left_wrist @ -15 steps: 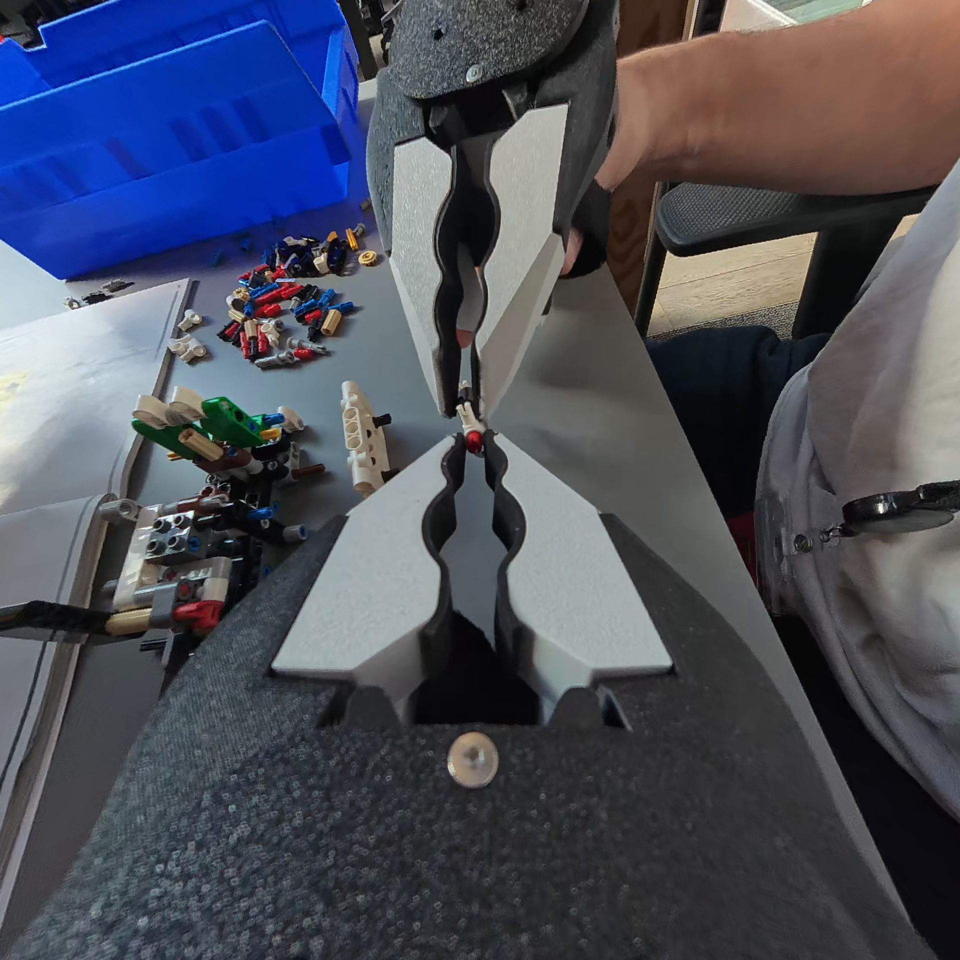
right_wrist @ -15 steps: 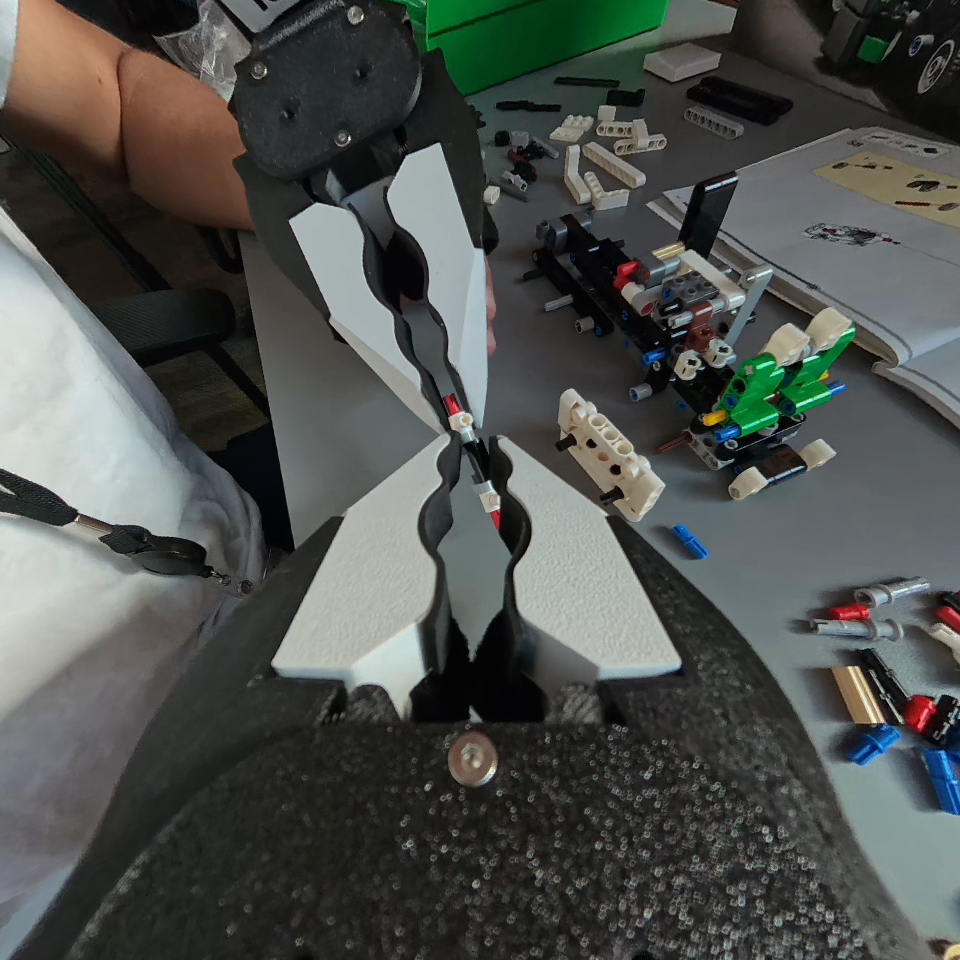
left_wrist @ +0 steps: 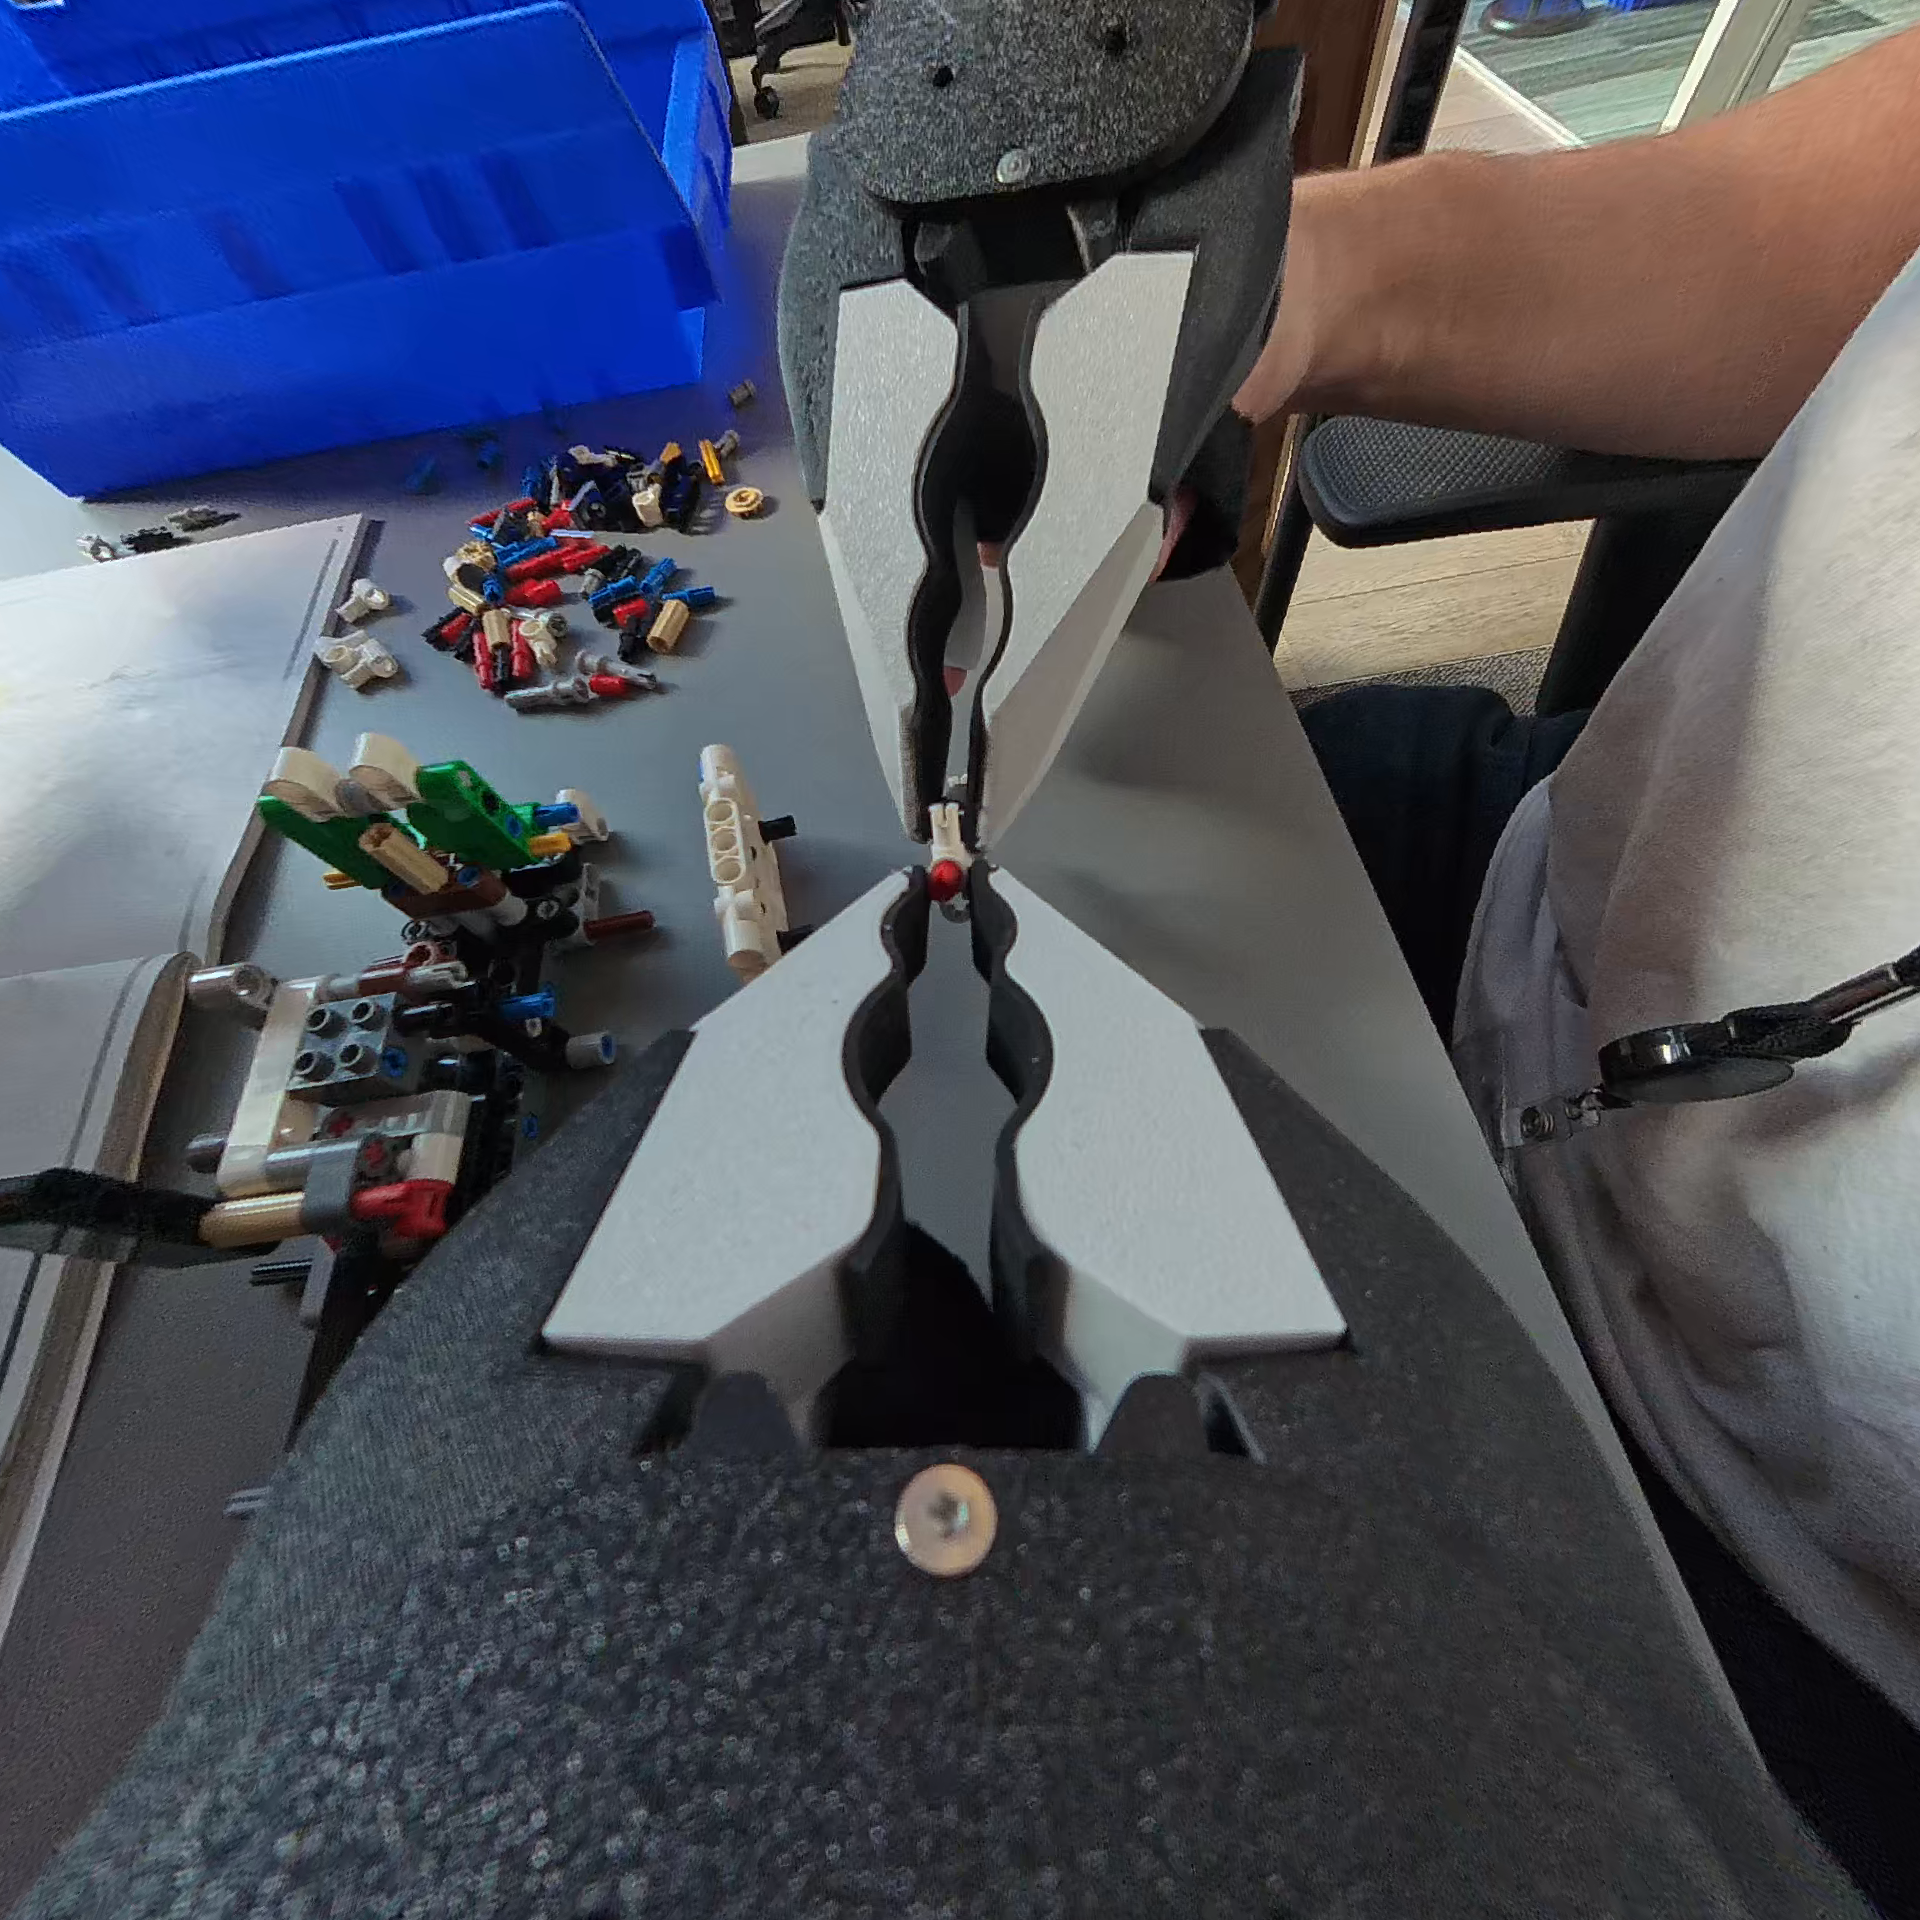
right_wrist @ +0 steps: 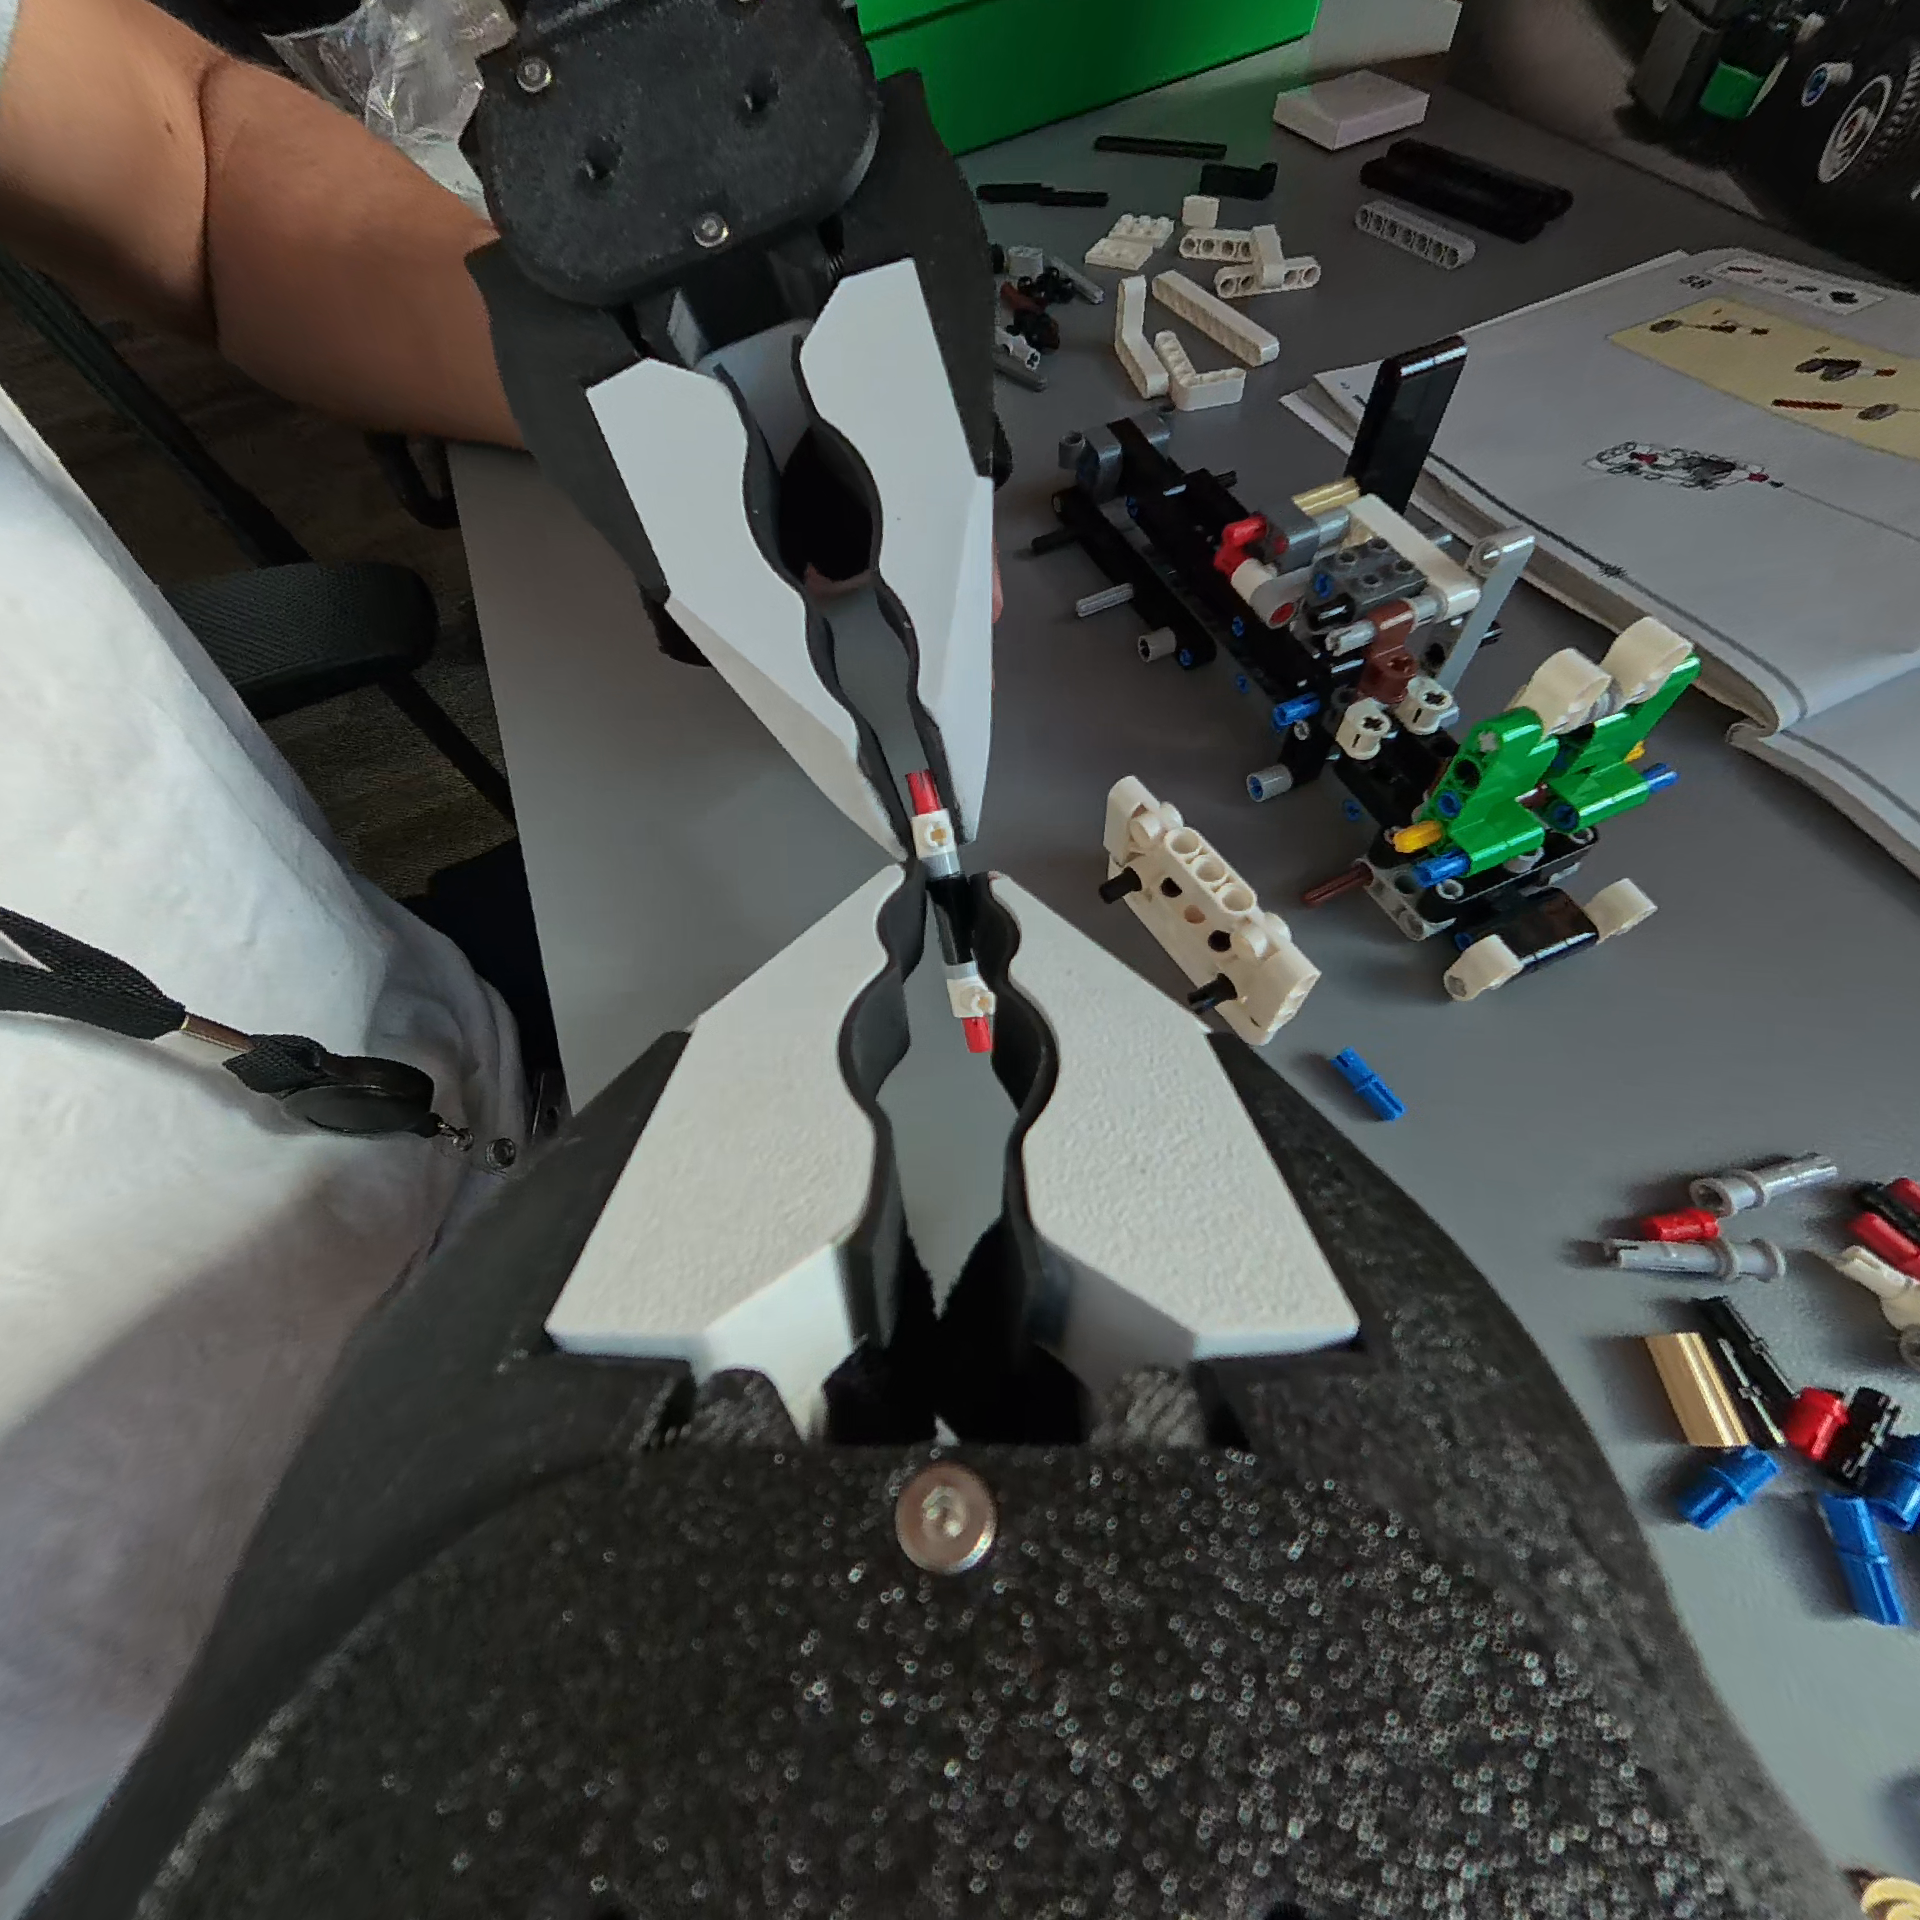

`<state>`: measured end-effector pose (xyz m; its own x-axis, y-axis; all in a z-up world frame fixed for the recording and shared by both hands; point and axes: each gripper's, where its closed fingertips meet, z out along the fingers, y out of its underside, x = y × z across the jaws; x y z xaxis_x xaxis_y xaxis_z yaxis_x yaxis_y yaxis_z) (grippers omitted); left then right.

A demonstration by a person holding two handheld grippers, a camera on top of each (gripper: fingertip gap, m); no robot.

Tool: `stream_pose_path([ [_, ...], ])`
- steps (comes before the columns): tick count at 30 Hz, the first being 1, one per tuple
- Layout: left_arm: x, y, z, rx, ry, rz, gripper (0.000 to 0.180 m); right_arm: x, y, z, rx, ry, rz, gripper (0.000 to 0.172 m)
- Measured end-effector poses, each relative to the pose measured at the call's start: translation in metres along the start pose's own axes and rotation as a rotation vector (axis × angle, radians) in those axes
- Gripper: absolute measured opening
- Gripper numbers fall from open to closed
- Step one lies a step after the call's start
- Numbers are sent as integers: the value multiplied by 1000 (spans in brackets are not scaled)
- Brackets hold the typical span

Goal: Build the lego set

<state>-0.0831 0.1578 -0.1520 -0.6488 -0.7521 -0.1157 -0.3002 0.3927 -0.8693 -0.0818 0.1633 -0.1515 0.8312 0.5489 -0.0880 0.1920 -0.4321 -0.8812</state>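
both tools point(right_wrist: 951, 883) clamped on one small axle assembly point(right_wrist: 948, 914), white beam point(right_wrist: 1205, 914) beside, loose pins point(left_wrist: 561, 592) behind

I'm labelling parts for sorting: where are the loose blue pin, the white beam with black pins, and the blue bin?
Blue pin point(right_wrist: 1369, 1085), right wrist view, mid-body.
White beam point(right_wrist: 1205, 904), right wrist view, holed face.
Blue bin point(left_wrist: 343, 281), left wrist view, front wall.

Office-like workroom: grey desk point(right_wrist: 1558, 1091), mesh office chair point(left_wrist: 1455, 488), blue storage bins point(left_wrist: 343, 260), open instruction booklet point(right_wrist: 1714, 499)

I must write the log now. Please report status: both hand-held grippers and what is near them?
Left hand-held gripper and right hand-held gripper tip to tip, both clamped on one thin rod assembly. White beam piece on table beside them.
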Motion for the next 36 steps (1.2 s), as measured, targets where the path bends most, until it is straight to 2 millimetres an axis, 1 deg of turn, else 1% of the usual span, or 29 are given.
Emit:
stream_pose_path([
  [1, 0, -1, 0, 4, 3, -6, 5, 0, 0, 0, 1, -5, 2, 7],
  [5, -5, -2, -2, 19, -13, -16, 5, 4, -2, -4, 20, 1, 4, 7],
  [7, -8, -2, -4, 23, -27, -6, 4, 11, 1, -7, 11, 28, 13, 6],
  [11, -10, -2, -5, 33, -41, -6, 3, 16, 4, -10, 6, 53, 20, 6],
  [14, -17, 0, -5, 19, -85, 1, 6, 25, 6, -9, -13, 119, 4, 6],
  [17, -25, 3, -6, 4, -135, 9, 7, 36, 15, -6, -81, 183, 6, 6],
  [19, -27, 4, -6, 1, -143, 9, 8, 33, 12, -4, -67, 167, 26, 6],
  [22, -26, 3, -6, 5, -143, 17, 8, 22, 5, -2, -17, 58, 122, 6],
  [24, -21, 1, -7, 22, -112, 25, 8, 18, -2, -4, 36, 3, 189, 6],
  [27, -13, -7, -10, 76, -56, 20, 8, 9, -15, -9, 128, -95, 257, 6],
  [31, -8, -21, -17, 175, 13, -46, 9, 1, -29, -15, 220, -191, 328, 6],
  [34, -12, -27, -23, 224, 29, -95, 12, 1, -21, -8, 157, -167, 308, 6],
  [36, -12, -28, -24, 230, 40, -109, 13, -3, -16, -3, 111, -156, 271, 6],
])
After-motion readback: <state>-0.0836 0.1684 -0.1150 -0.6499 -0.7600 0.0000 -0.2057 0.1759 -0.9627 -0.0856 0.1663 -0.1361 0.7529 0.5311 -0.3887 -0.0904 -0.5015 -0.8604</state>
